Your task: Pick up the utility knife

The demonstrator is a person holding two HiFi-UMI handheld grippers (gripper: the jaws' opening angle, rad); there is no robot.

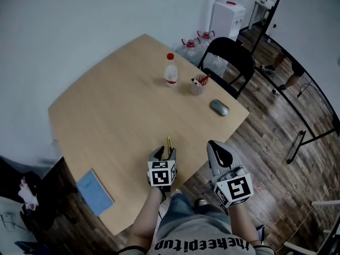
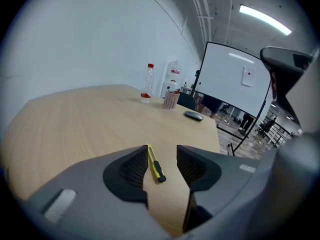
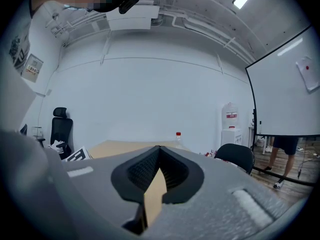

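The utility knife [image 2: 154, 164] lies flat on the bench [image 1: 117, 110], near the edge closest to the person, its length running roughly along the axis of the left claw [image 2: 162, 150]. The left claw is released, with one jaw on each side of the knife. The yellow body sits in the gap, nearer the left jaw, and contact with that jaw cannot be confirmed. This placement appears to prepare a closing grip across the knife's narrow width. The left claw is held low over the bench, pointing away from the person. The right claw [image 3: 159, 151] is clenched on nothing, held roughly level beyond the bench edge, and appears idle.
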